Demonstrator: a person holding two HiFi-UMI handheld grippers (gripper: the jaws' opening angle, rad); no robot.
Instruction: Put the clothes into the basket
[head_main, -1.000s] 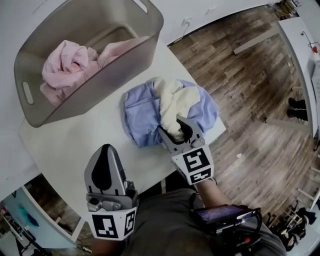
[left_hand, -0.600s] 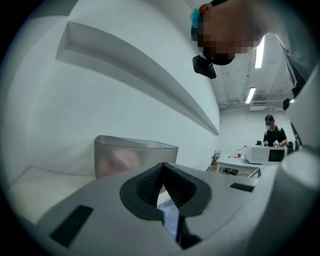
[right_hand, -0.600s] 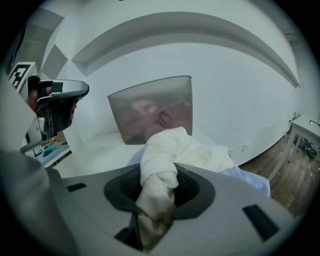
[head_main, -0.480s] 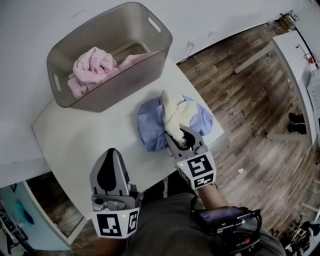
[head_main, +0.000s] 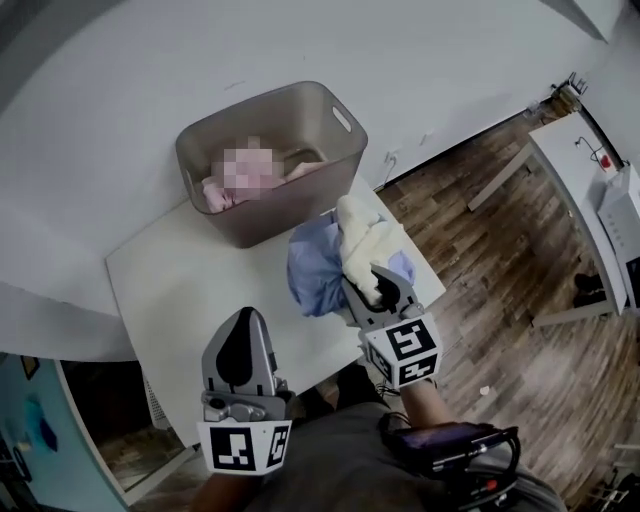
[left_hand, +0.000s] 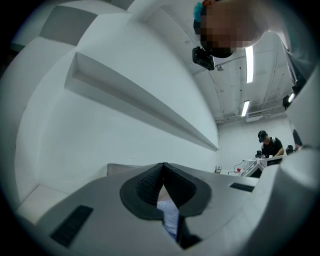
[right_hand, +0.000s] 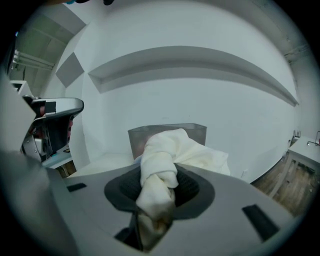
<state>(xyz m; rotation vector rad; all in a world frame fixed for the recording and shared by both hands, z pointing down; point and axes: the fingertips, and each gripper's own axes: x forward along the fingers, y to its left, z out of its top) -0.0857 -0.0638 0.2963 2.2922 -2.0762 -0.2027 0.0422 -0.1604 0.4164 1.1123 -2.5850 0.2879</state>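
Contents, nearest first.

1. Dark device, at the wearer's waist, lower right of the head view.
2. Left gripper, held over the near edge of the table. Its pads are pressed together with nothing between them. In its own view a sliver of blue shows through the gap below the closed tips.
3. Right gripper, a little farther out and to the right. Its jaws have just been closing and now clench a twisted end of the cream garment. The right gripper view shows the cloth bunched between the pads and spilling out beyond them.
4. Cream garment, raised above the table at its held end. Whether its far end touches the blue garment cannot be told from these views.
5. Blue garment, crumpled on the table just beside and under the cream one, near the right edge.
6. Table, white, bare on its left half.
7. Basket, grey with handle slots, at the far edge of the table just beyond the two garments.
8. Pink clothes, already lying inside the basket.
9. Floor, wooden planks, to the right.
10. Wall, white, behind the basket.
11. Person, in dark clothes, far off in the left gripper view.
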